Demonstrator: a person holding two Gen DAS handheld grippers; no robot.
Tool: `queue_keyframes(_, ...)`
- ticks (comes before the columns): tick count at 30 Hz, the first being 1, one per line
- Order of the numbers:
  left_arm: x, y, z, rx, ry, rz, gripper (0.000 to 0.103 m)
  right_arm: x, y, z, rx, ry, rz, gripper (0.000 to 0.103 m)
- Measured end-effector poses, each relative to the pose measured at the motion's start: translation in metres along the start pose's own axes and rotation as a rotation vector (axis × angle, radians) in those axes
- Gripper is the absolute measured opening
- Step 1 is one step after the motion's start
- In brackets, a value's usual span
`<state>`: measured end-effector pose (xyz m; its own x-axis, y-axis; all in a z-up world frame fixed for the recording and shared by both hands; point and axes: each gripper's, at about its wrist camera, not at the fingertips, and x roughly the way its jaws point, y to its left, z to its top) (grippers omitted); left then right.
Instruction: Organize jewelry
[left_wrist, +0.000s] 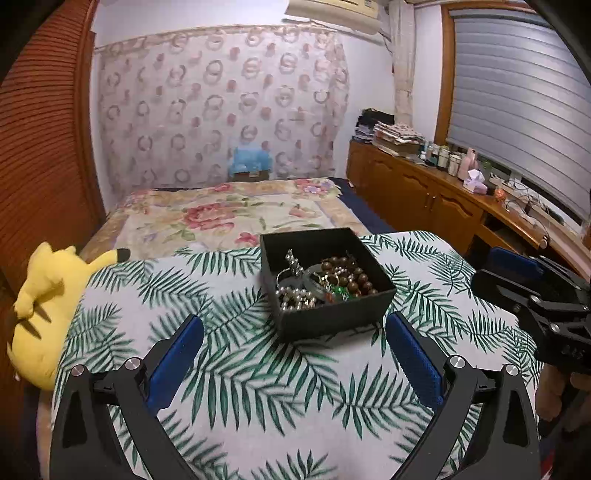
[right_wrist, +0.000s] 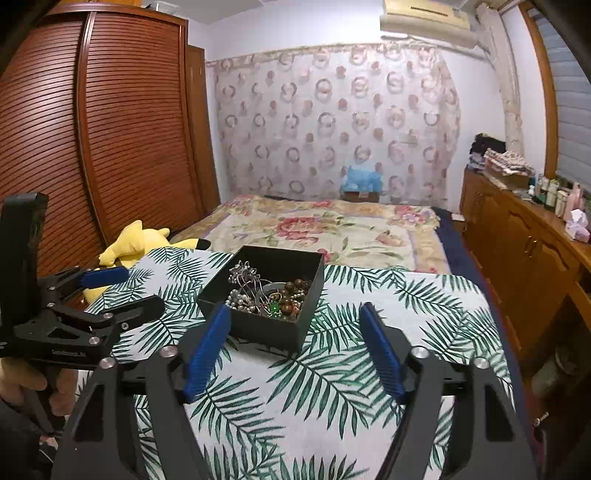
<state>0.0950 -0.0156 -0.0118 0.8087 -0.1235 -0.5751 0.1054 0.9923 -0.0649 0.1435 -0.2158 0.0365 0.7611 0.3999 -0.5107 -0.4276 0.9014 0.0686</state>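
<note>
A black open box (left_wrist: 332, 317) stands on the leaf-print cloth (left_wrist: 240, 369). It holds a tangle of jewelry (left_wrist: 317, 284): brown wooden beads, pearl strands, silver chains and a green stone. My left gripper (left_wrist: 295, 328) is open and empty, just short of the box's near wall. In the right wrist view the box (right_wrist: 273, 332) and its jewelry (right_wrist: 269, 295) sit ahead, slightly left. My right gripper (right_wrist: 295, 317) is open and empty, close in front of the box. Each gripper shows at the edge of the other's view, the right one (left_wrist: 546, 295) and the left one (right_wrist: 110, 291).
A yellow plush toy (left_wrist: 44, 310) lies at the cloth's left edge. Behind is a bed with a floral cover (left_wrist: 229, 214). A wooden wardrobe (right_wrist: 92, 129) stands to the left. A wooden sideboard (left_wrist: 443, 192) with bottles and a tissue box runs along the right.
</note>
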Motion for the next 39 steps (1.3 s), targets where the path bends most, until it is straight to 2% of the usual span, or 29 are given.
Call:
queue_keyframes(2,-0.004,0.001,-0.004,-0.01,0.002,0.009,0.095,-0.008,0.002,-0.006,0.002,-0.018,-0.024,0.098)
queue_keyframes(4,-0.01,0.002,-0.007,-0.016,-0.002,0.018,0.095,-0.013,0.003,-0.01,0.006,-0.029,-0.047,0.1)
queue_keyframes(13,-0.022,0.001,-0.012,-0.012,-0.019,0.085,0.095,-0.018,0.001,-0.015,0.025,-0.041,-0.08,0.1)
queue_keyframes(39,-0.026,0.005,-0.014,-0.025,-0.03,0.085,0.095,-0.019,0.001,-0.019,0.036,-0.048,-0.094,0.1)
